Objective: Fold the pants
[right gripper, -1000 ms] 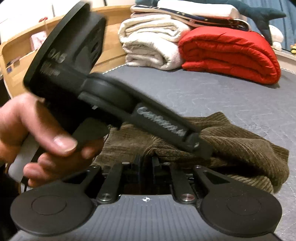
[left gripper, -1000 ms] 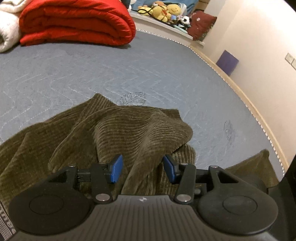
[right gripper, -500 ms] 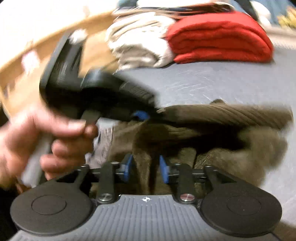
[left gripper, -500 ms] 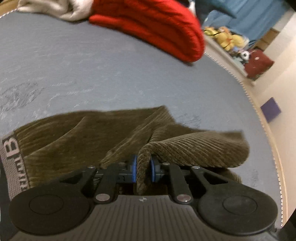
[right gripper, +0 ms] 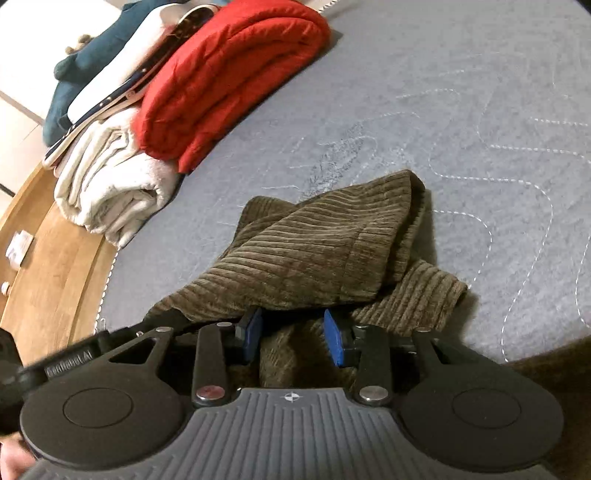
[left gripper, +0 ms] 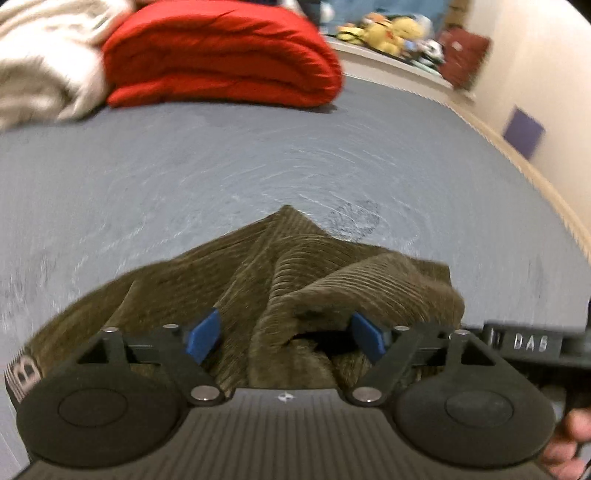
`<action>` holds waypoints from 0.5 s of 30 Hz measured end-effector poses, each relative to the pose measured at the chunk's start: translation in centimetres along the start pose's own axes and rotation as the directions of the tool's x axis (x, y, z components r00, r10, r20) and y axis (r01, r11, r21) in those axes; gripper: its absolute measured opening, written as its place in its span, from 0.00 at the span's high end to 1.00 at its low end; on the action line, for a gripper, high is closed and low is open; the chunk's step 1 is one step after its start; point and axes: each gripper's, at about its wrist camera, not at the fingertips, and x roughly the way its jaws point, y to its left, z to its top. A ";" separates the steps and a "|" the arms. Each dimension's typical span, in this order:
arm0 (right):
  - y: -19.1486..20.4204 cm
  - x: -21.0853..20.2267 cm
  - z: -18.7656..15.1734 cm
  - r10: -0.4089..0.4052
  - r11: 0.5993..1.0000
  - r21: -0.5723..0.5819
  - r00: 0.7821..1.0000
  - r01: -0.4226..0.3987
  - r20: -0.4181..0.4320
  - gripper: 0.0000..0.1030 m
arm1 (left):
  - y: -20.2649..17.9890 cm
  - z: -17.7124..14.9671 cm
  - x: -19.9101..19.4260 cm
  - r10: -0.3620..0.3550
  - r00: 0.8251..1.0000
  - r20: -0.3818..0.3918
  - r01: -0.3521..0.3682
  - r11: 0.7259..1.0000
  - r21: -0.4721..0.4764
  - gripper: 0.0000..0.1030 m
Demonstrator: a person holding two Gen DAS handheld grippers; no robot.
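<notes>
Olive-brown corduroy pants (left gripper: 295, 273) lie crumpled on the grey quilted mattress (left gripper: 221, 177), their grey waistband (left gripper: 22, 376) at the lower left. My left gripper (left gripper: 286, 336) hangs over them with its jaws opening wide. A loose ridge of fabric stands between its blue pads (left gripper: 203, 336), untouched by either. In the right wrist view a folded pant leg (right gripper: 314, 243) lies ahead. My right gripper (right gripper: 293, 339) is partly open, with fabric in the gap and the pads not pressing. The left gripper's black body (right gripper: 70, 362) sits beside it.
A folded red quilt (left gripper: 221, 55) and a cream blanket (right gripper: 107, 184) lie at the far end of the mattress. Plush toys (left gripper: 384, 29) sit on a ledge beyond. The wooden bed frame (right gripper: 48, 258) runs along one side, a wall (left gripper: 554, 92) along the other.
Half a second ago my left gripper was shut on a fold of the pants; now its jaws are spread and the fold is loose. The right gripper's jaws parted and its view rolled.
</notes>
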 end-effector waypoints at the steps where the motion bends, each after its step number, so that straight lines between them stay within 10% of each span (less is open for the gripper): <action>1: 0.3 0.1 0.0 -0.003 1.000 -0.008 1.000 0.003 0.002 0.61 | -0.5 -0.3 0.1 0.008 1.000 0.005 -0.008 0.999 0.037 0.18; 10: 0.1 -0.4 0.3 -0.004 1.000 0.001 1.000 0.004 0.001 0.61 | -4.4 -1.8 0.8 0.068 0.989 0.128 -0.103 0.951 0.292 0.19; 15: 0.2 -0.5 0.3 -0.004 1.000 -0.010 1.000 0.004 0.004 0.61 | -6.4 -2.7 0.8 0.099 0.976 0.194 -0.172 0.896 0.410 0.36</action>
